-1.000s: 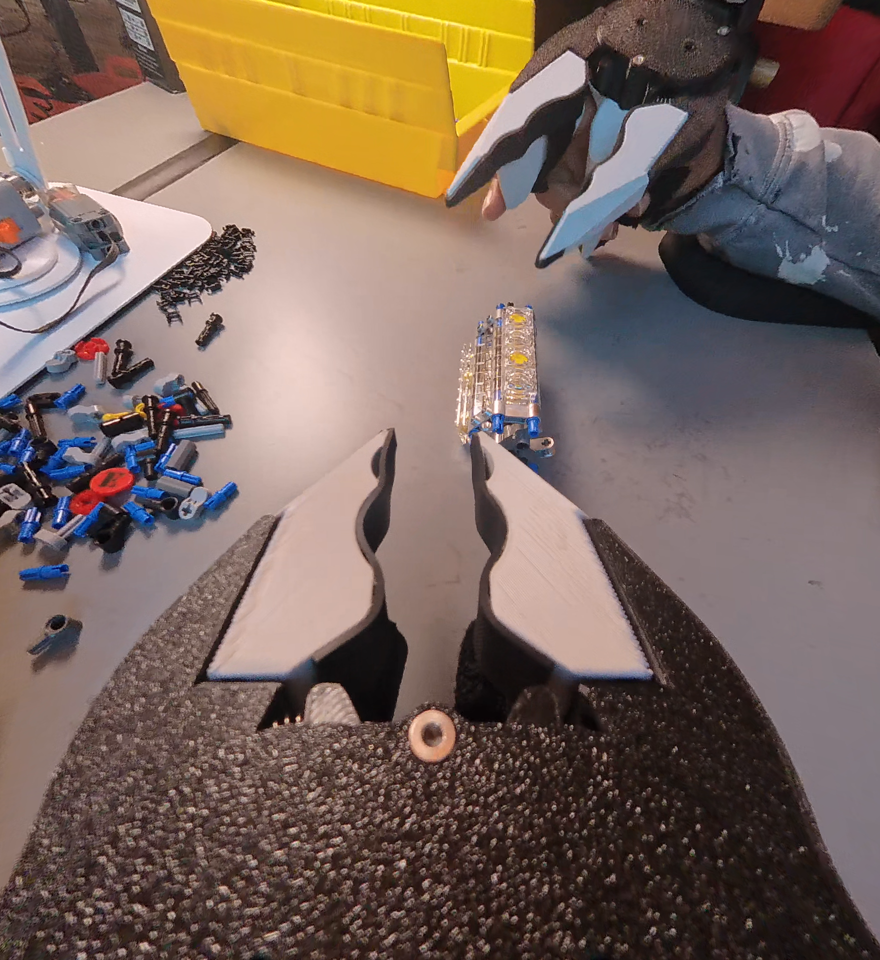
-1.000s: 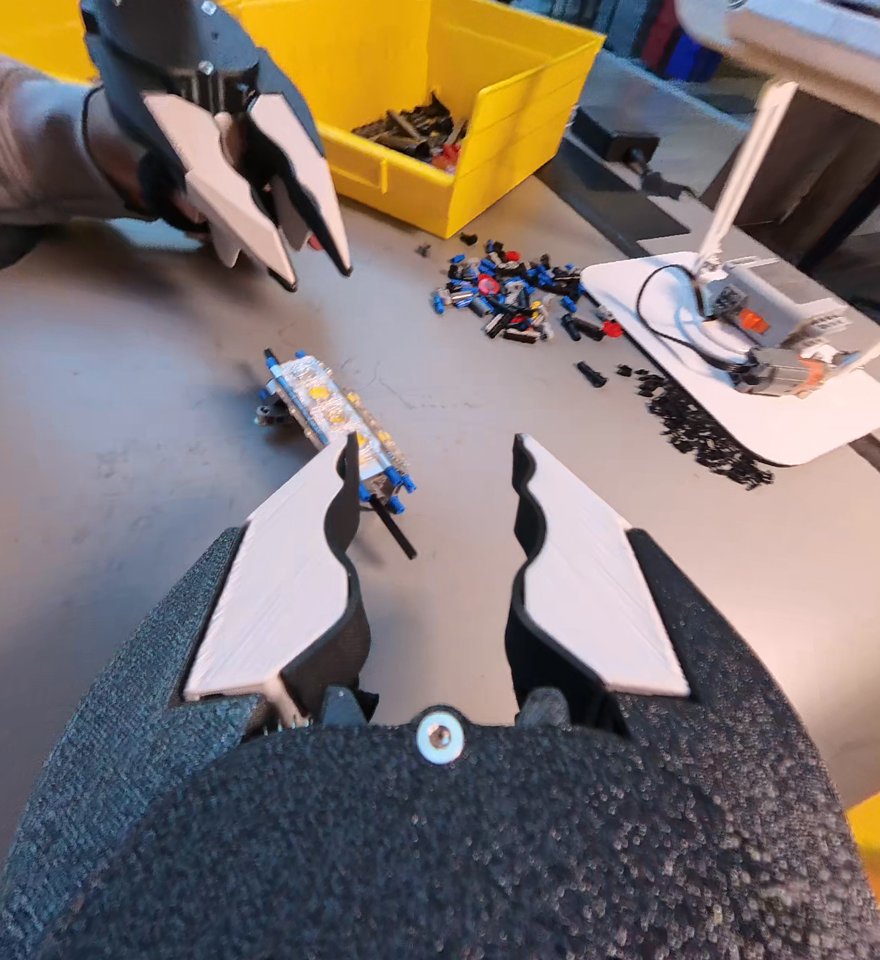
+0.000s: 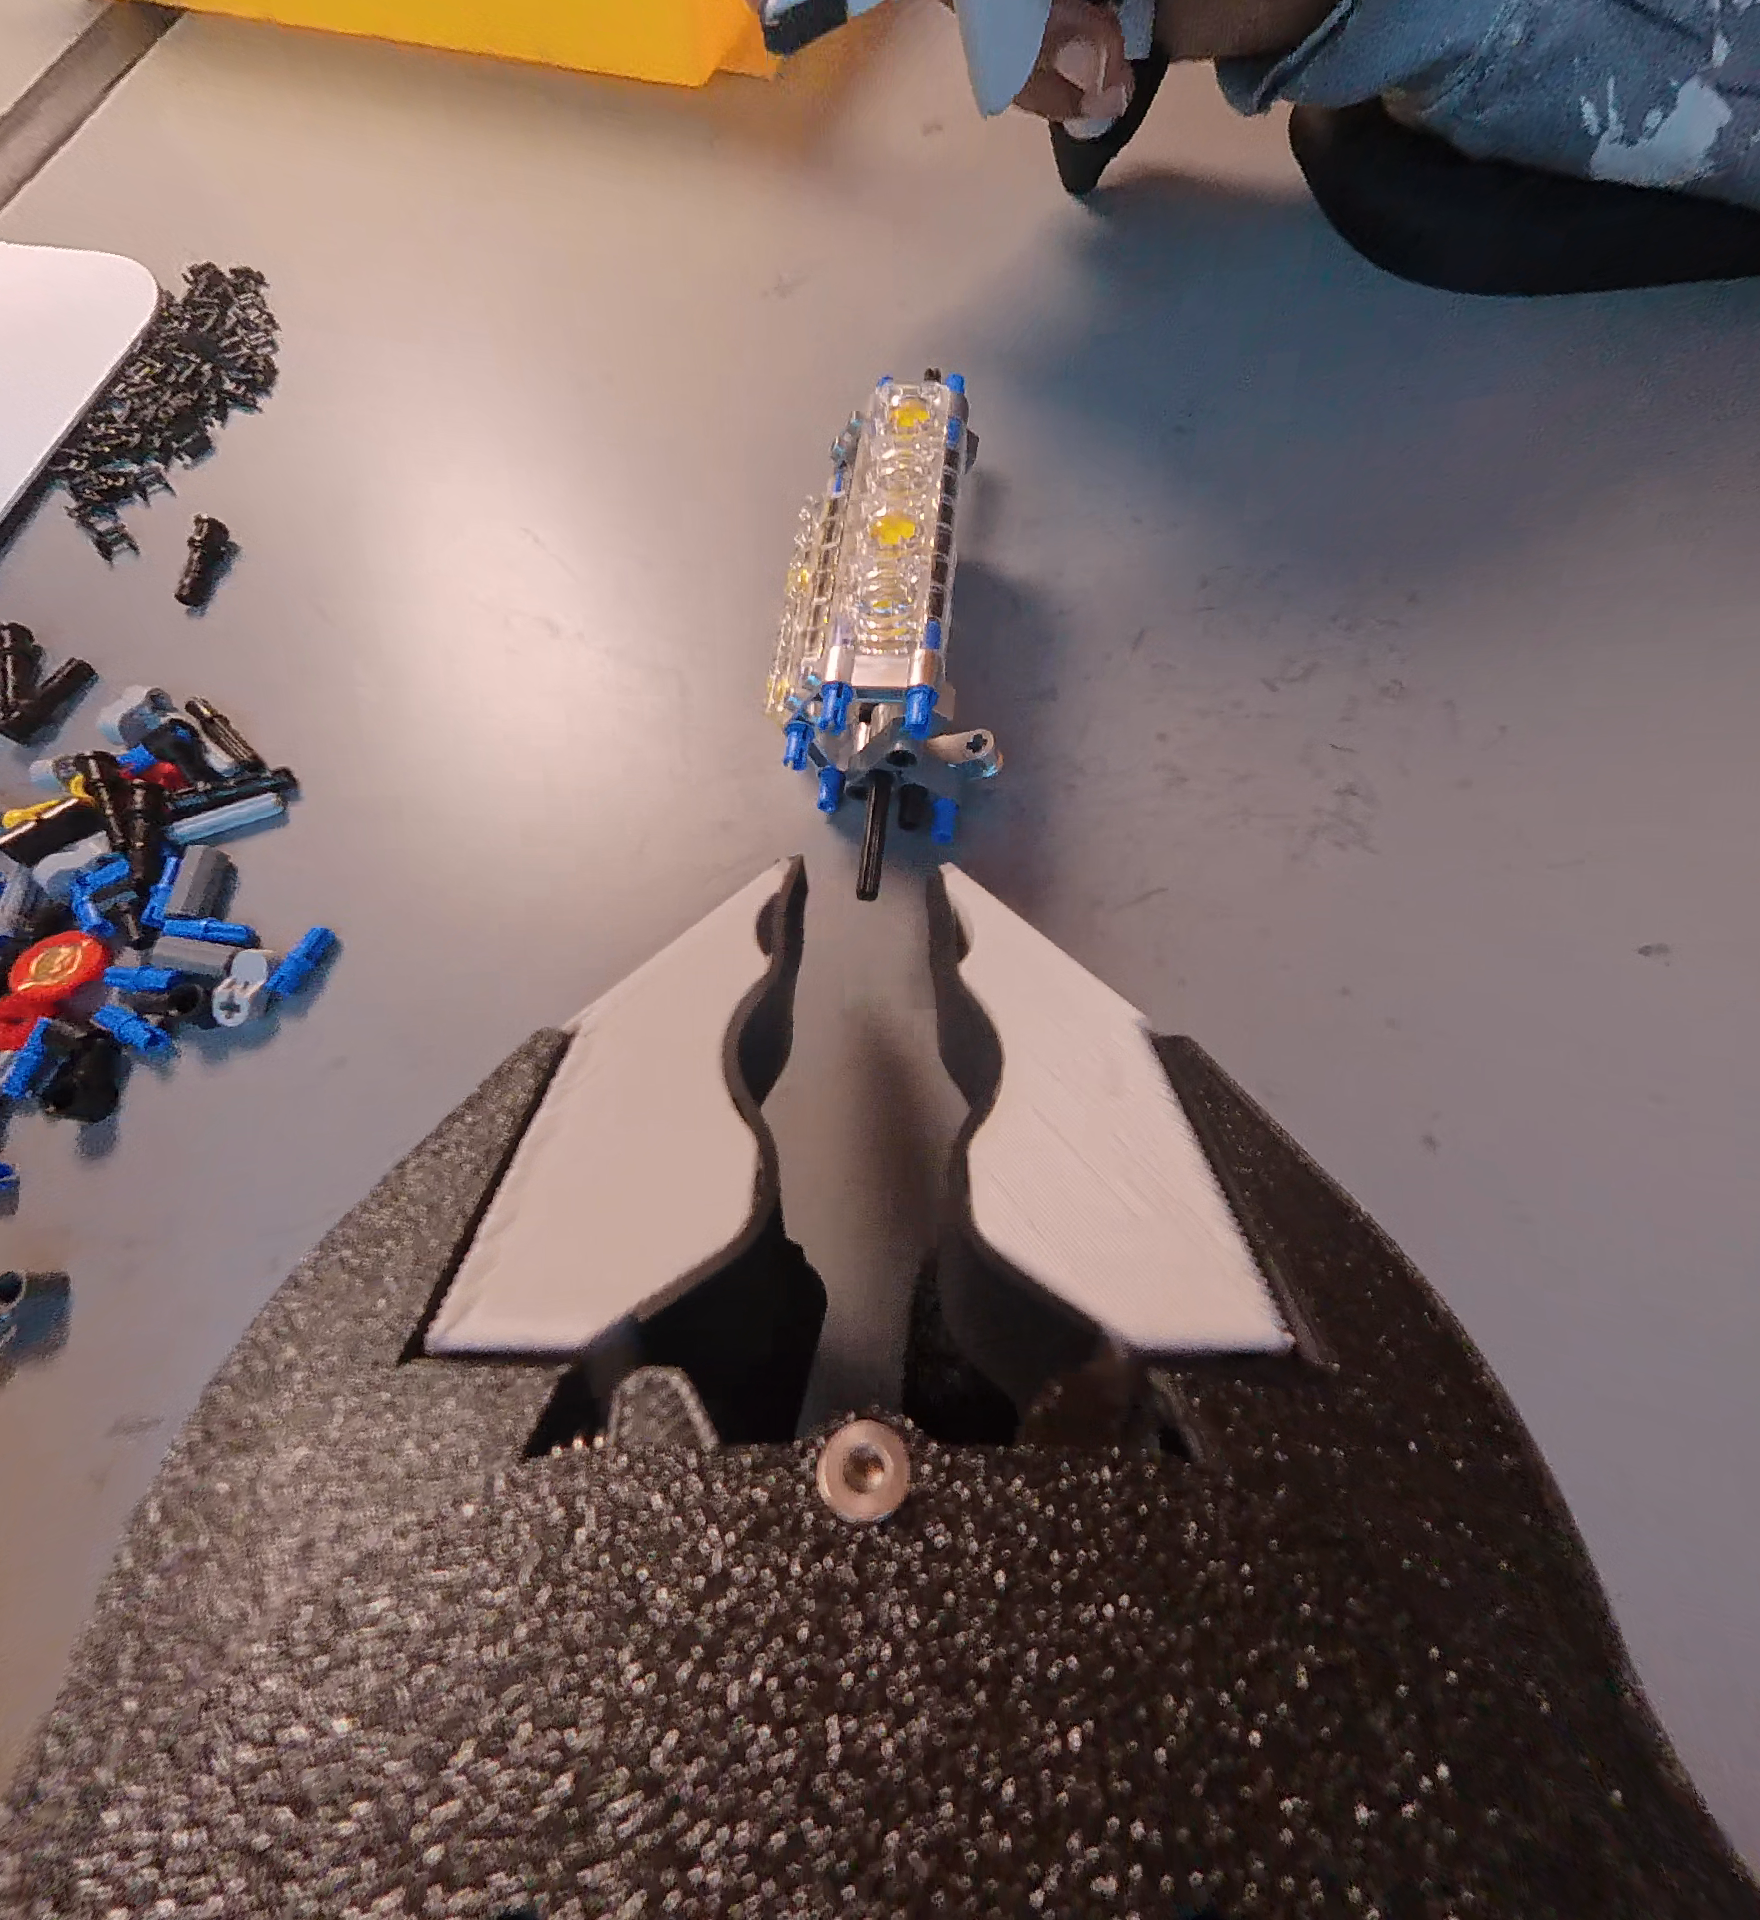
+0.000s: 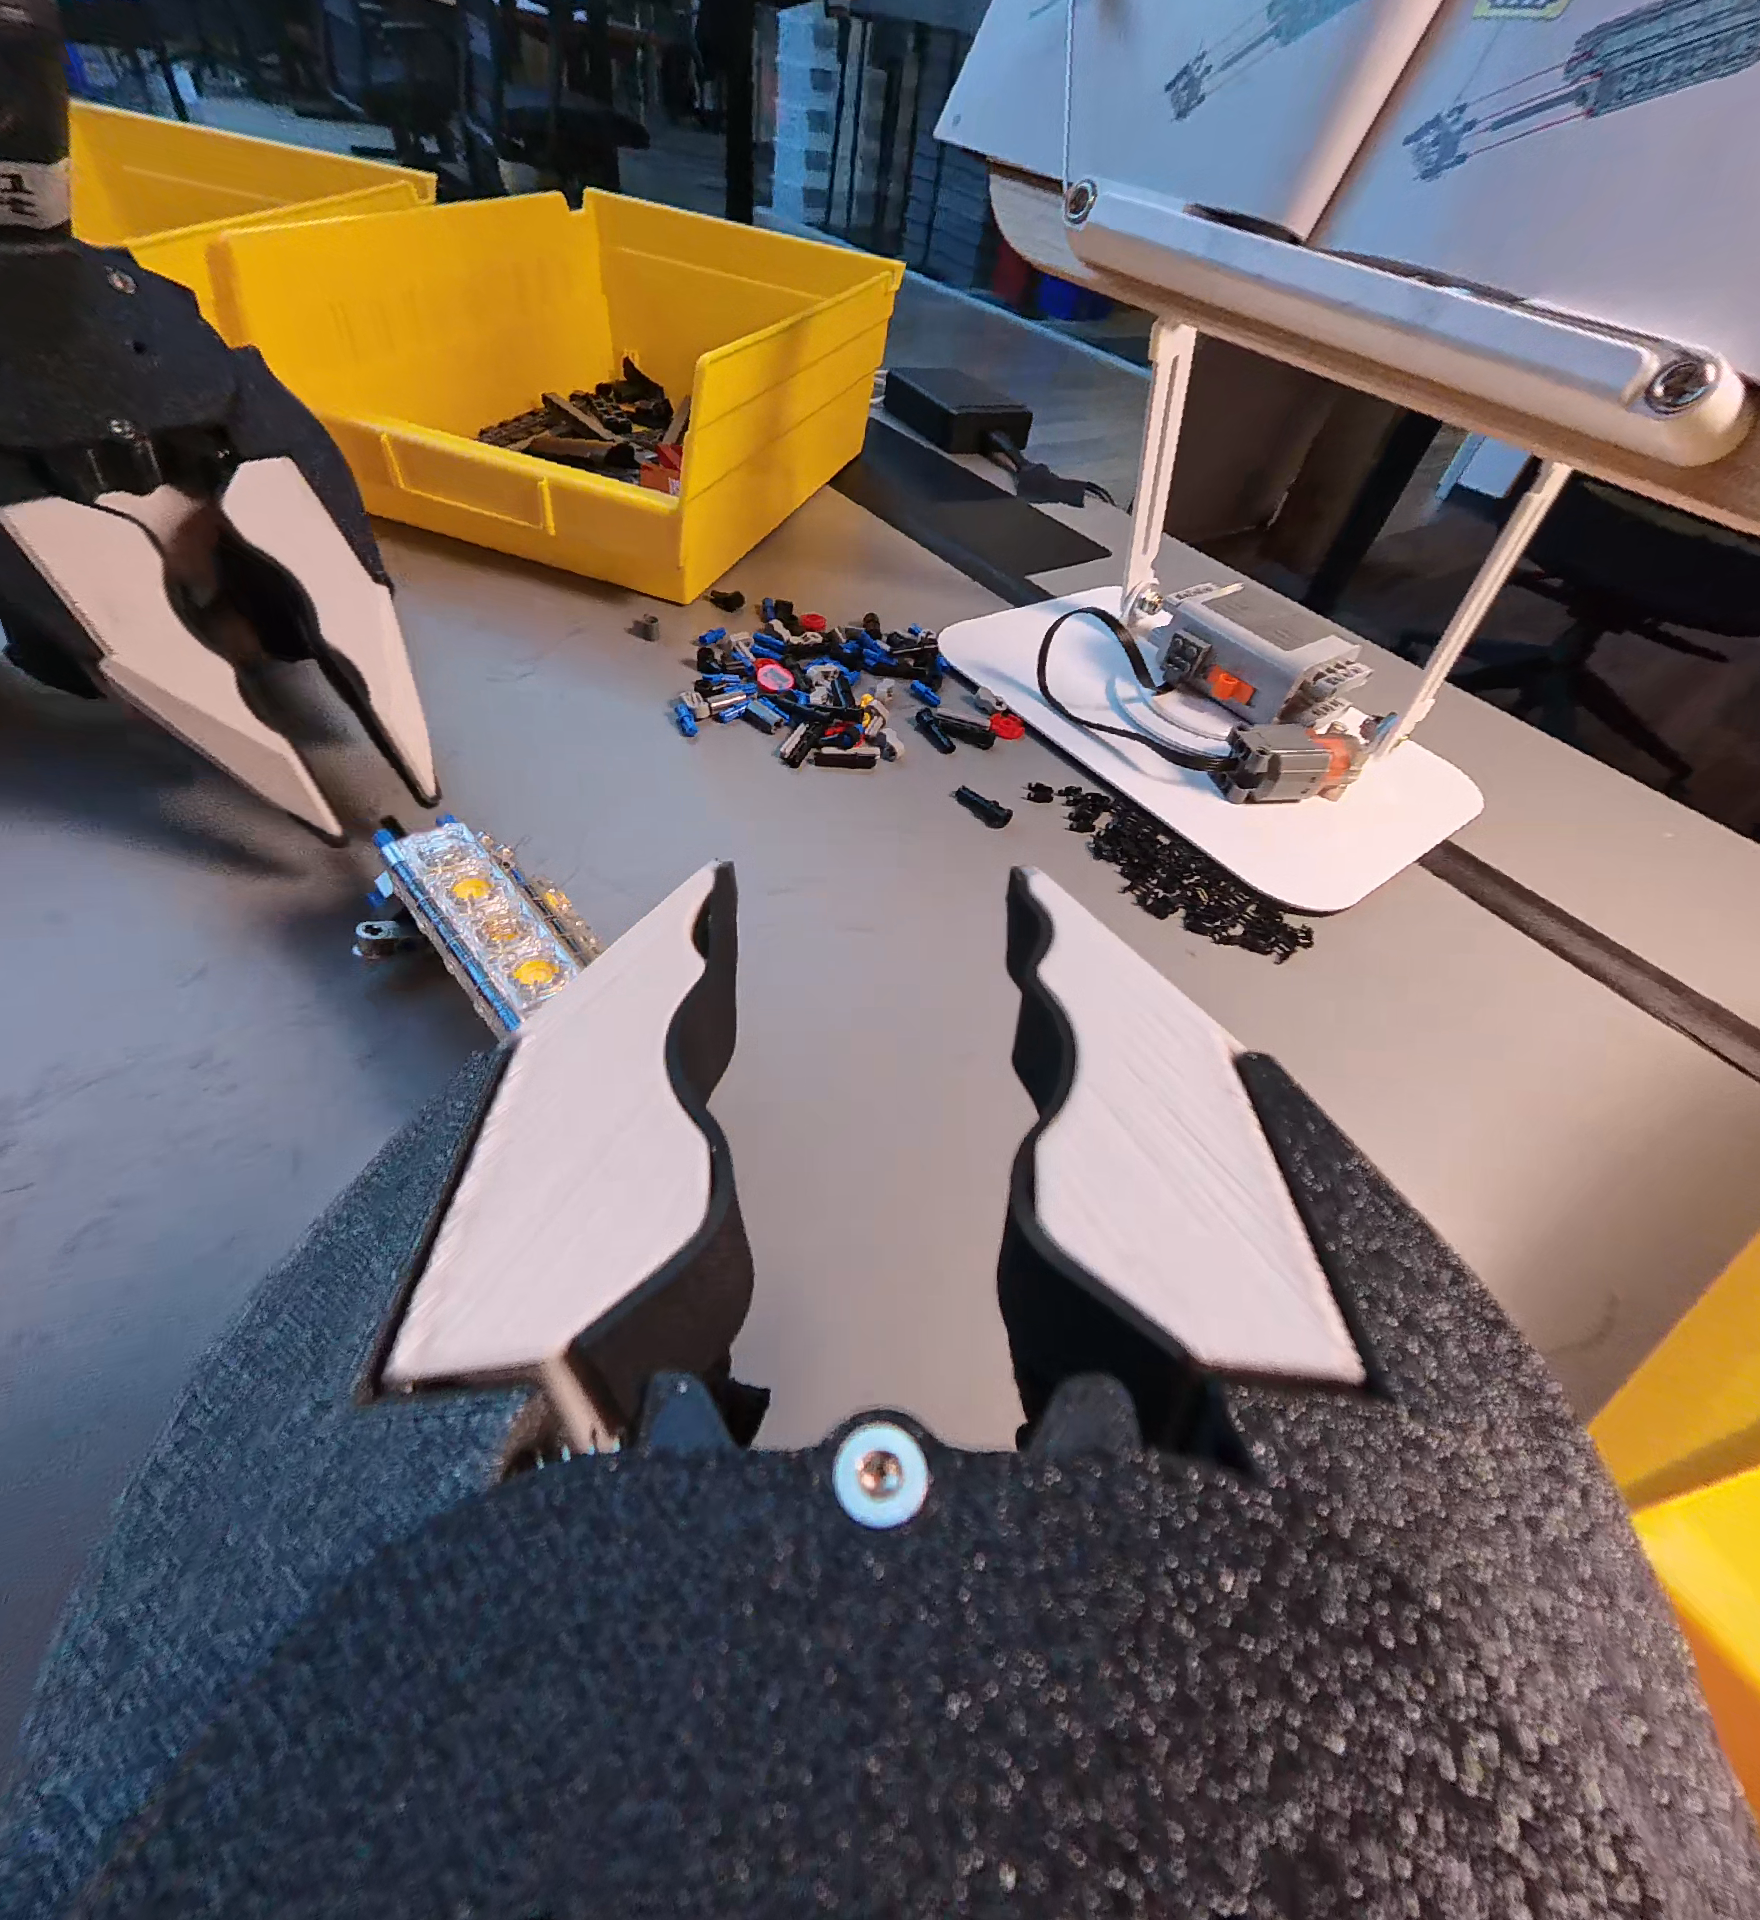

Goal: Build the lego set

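Note:
A clear and grey brick assembly [image 3: 881, 561] with yellow discs, blue pins and a black axle [image 3: 868, 842] lies on the grey table [image 3: 1375, 831]. My left gripper [image 3: 865, 883] is open with a narrow gap, and the axle's tip sits just at its fingertips. In the right wrist view the left gripper [image 4: 377, 816] points down at the far end of the assembly [image 4: 486, 925]. My right gripper [image 4: 868, 883] is open and empty, with the assembly beside and partly behind its left finger [image 4: 585, 1091]. Only its finger [image 3: 990, 62] shows at the top edge of the left wrist view.
A pile of small blue, black, grey and red parts [image 3: 76, 914] [image 4: 814, 696] and a heap of black pins [image 3: 169, 416] [image 4: 1188, 883] lie nearby. A yellow bin [image 4: 585, 436] holds dark parts. A white stand base [image 4: 1271, 831] carries grey motor boxes. A sleeve [image 3: 1582, 94] rests on the table. About 15 cm separates my left fingertips from my right.
My left gripper has come down and now has its tips at the assembly's axle end. My right gripper has tilted up and drawn back, so the assembly now lies left of its finger.

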